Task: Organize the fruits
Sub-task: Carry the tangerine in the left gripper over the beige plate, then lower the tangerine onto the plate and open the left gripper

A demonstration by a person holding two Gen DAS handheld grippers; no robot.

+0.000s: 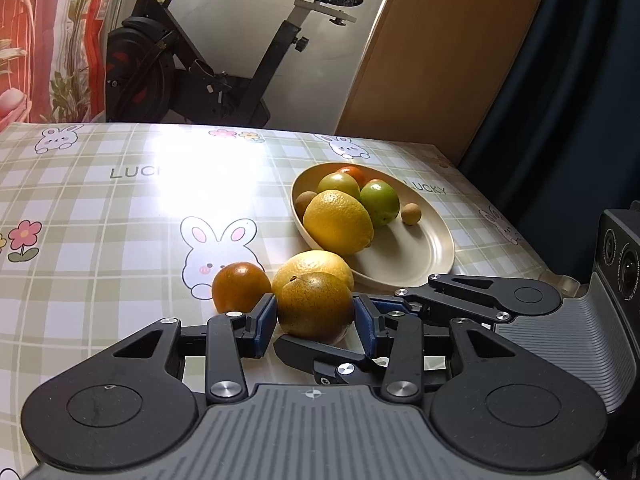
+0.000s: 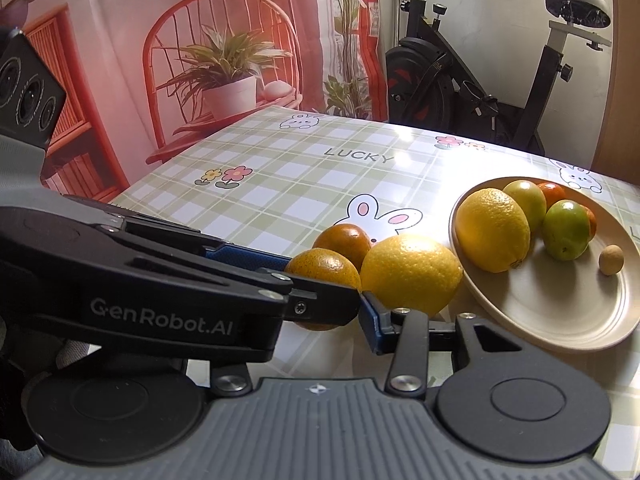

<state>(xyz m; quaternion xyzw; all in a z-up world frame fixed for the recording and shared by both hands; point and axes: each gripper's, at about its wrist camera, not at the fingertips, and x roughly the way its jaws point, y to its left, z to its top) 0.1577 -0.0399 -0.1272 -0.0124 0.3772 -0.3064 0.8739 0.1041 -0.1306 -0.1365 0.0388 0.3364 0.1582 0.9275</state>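
The orange (image 1: 314, 306) sits between your left gripper's (image 1: 315, 316) blue pads, which clamp its two sides, low over the tablecloth (image 1: 120, 208). Your right gripper (image 2: 320, 312) reaches in at the same orange, largely hidden behind the left one; I cannot tell whether it grips. A lemon (image 1: 314, 270) touches the orange behind, a darker orange (image 1: 241, 286) beside it. The plate (image 1: 412, 256) of fruit lies just beyond.

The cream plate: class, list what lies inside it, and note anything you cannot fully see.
The cream plate holds a large lemon, two green-yellow fruits, and one small brown round fruit. Orange-red fruit sits behind them, mostly covered, so its count is unclear.
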